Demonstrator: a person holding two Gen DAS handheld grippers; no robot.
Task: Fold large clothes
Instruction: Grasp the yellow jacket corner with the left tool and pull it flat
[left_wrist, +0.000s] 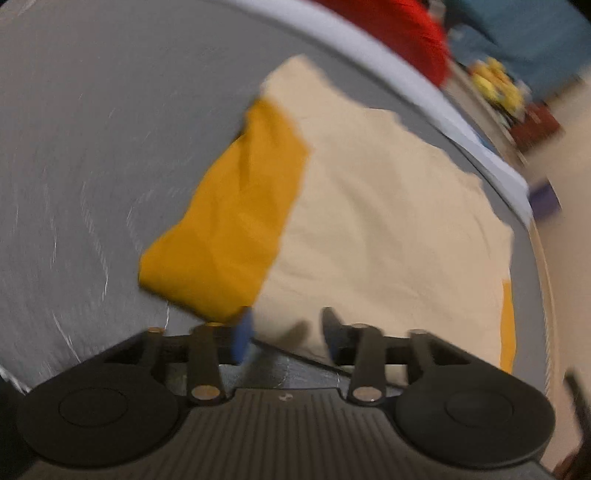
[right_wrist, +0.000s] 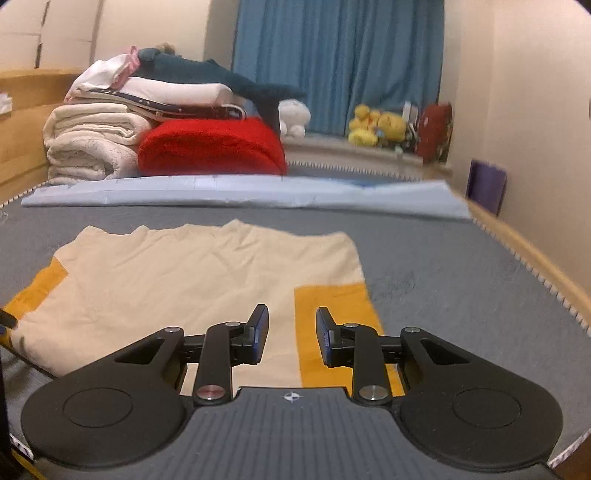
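A cream shirt with mustard-yellow sleeves (right_wrist: 192, 280) lies flat on the grey bed surface (right_wrist: 443, 266). In the left wrist view the shirt (left_wrist: 376, 229) has one yellow sleeve (left_wrist: 229, 221) lying out to the left, and the frame is motion-blurred. My left gripper (left_wrist: 284, 332) is open and empty, low over the shirt's near edge beside that sleeve. My right gripper (right_wrist: 291, 328) is open and empty, over the near edge where the other yellow sleeve (right_wrist: 332, 317) lies folded onto the cream body.
A light blue folded sheet (right_wrist: 240, 192) lies across the bed beyond the shirt. Behind it are stacked white blankets (right_wrist: 92, 144), a red blanket (right_wrist: 210, 147) and other bedding. Yellow plush toys (right_wrist: 376, 129) sit on the sill by blue curtains (right_wrist: 340, 62). A wooden bed rim (right_wrist: 532, 258) runs along the right.
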